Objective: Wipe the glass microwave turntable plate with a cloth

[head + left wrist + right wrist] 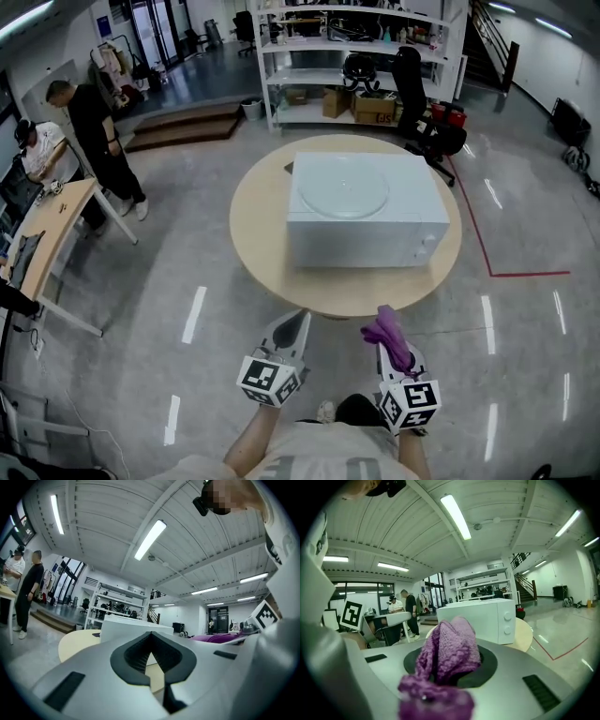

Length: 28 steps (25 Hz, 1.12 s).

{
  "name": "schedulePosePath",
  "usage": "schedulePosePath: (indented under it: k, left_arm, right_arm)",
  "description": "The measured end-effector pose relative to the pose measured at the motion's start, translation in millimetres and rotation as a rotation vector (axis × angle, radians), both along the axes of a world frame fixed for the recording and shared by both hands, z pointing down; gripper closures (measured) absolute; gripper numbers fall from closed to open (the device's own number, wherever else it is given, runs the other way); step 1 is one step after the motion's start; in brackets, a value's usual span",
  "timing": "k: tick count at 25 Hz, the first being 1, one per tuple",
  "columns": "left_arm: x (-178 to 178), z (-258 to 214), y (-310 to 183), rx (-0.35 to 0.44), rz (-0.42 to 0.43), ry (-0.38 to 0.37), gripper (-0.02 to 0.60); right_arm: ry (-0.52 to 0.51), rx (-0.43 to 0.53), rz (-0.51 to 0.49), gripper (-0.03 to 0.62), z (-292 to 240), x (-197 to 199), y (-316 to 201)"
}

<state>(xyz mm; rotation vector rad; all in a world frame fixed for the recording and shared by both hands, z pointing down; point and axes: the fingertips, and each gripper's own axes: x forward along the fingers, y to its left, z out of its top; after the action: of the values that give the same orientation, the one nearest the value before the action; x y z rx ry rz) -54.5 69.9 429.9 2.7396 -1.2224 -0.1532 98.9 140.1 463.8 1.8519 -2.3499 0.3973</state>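
1. Glass turntable plate (344,192) lies flat on top of the white microwave (366,239), out of the oven and roughly centred on its roof; in my head view it shows only as a faint clear disc
2. The microwave stands in the middle of the round desk (258,225), with its door and two knobs facing me
3. My left hand-held gripper (292,328) hangs low over the floor, short of the desk's near edge; in its own view the jaws meet at their tips with nothing between them (150,637), and the microwave (126,625) sits beyond
4. My right hand-held gripper (392,352) is beside the left one, also short of the desk, and is clamped on a purple cloth (387,330)
5. In the right gripper view the cloth (449,651) stands bunched up between the jaws and spills back over the gripper body, well apart from the microwave (483,618)
6. Off to my left two people (98,141) stand by a long desk (52,234); a white shelf unit (356,56) stands behind the round desk
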Motion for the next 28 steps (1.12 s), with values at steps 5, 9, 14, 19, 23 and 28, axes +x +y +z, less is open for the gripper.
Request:
schedulePosePath:
  k: [5, 9, 14, 19, 23, 28]
  left_arm:
    - [3, 0, -44, -0.030, -0.013, 0.039, 0.578]
    - [19, -10, -97, -0.013, -0.049, 0.094, 0.578]
    - [43, -47, -149, 0.085, -0.046, 0.088, 0.578]
    - [42, -70, -197, 0.130, -0.109, 0.037, 0.578]
    - [37, -66, -224, 0.108, -0.161, -0.010, 0.578]
    - [23, -65, -259, 0.045, -0.150, -0.072, 0.578]
  right_arm:
    - [0.008, 0.021, -0.037, 0.545, -5, 3, -45]
    - [0.009, 0.109, -0.061, 0.546, -20, 15, -108]
    - [-0.024, 0.249, -0.178, 0.546, -68, 23, -165]
    - [-0.117, 0.271, -0.187, 0.546, -87, 40, -219]
    - [-0.117, 0.288, -0.209, 0.546, -97, 50, -249]
    - [-0.109, 0.284, -0.205, 0.546, -111, 46, -279]
